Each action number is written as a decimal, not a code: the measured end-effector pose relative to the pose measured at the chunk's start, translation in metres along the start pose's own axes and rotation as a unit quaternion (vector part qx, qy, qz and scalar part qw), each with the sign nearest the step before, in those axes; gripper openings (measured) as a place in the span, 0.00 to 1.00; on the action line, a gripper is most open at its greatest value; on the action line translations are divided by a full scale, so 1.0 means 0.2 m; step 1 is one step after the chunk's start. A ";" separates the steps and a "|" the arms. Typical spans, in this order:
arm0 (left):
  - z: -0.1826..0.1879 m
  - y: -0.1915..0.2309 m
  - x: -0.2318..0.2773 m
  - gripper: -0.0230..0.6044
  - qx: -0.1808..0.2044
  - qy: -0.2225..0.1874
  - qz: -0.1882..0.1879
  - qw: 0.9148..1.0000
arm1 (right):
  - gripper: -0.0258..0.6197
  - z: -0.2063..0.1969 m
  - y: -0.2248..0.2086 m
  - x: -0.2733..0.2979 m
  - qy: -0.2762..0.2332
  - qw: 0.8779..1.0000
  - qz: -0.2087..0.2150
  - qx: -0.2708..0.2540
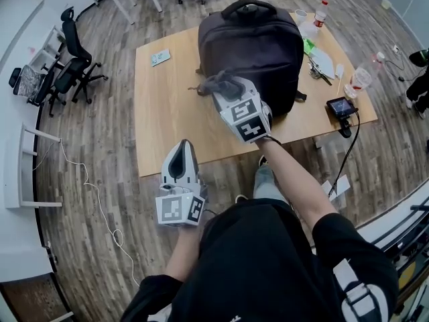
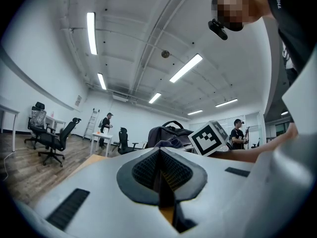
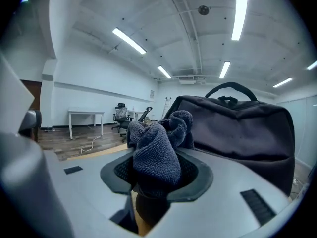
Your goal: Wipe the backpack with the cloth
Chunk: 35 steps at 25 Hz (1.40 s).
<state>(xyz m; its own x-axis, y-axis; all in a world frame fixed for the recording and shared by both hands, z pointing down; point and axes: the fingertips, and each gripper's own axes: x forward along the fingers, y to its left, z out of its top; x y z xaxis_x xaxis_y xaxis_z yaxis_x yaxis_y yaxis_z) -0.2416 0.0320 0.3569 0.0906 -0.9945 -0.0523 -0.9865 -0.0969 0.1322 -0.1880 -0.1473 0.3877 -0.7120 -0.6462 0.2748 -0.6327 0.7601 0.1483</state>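
The right claw [image 3: 157, 180] is clenched on a dark blue-grey cloth [image 3: 156, 152], whose bunched folds bulge out past the pads and above them. The cloth is held up at the near left side of the black backpack [image 1: 251, 45]; whether it touches the fabric cannot be told. The backpack stands on the far middle of a light wooden bench [image 1: 167, 113], its carry handle on top. The left claw [image 1: 182, 149] is clenched with nothing between its pads. It hangs nearer the person and to the left, off the bench's near edge and well apart from the backpack, and points level toward it. On the bench, a small card [image 1: 159, 57] lies at the far left. To the right of the backpack are a bottle with a red cap [image 1: 322, 13], a clear plastic bottle [image 1: 362, 78] and a small device with a lit screen [image 1: 340, 106] at the near right corner. The bench sits on a wooden plank floor [image 1: 100, 180], with black office chairs [image 1: 70, 66] far off to the left.
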 end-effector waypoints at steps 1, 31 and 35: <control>0.00 -0.01 0.00 0.06 0.000 0.001 -0.002 1.000 | 0.28 -0.01 0.01 0.00 0.004 1.000 0.000 -0.004; -0.11 -0.03 0.07 0.06 0.005 0.037 0.020 0.999 | 0.28 -1.12 0.33 0.16 0.218 0.965 0.085 0.121; -0.10 0.00 0.05 0.06 0.008 0.039 0.035 0.999 | 0.28 -1.24 0.31 0.21 0.247 0.956 0.088 0.129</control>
<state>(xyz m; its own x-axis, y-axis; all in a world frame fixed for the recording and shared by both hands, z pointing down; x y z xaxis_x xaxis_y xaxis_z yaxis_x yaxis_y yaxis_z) -0.2380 0.0210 0.3769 0.0309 -0.9989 0.0338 -0.9928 -0.0268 0.1164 -0.1809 -0.1098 0.6444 -0.6239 -0.3496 0.6990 -0.6156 0.7708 -0.1639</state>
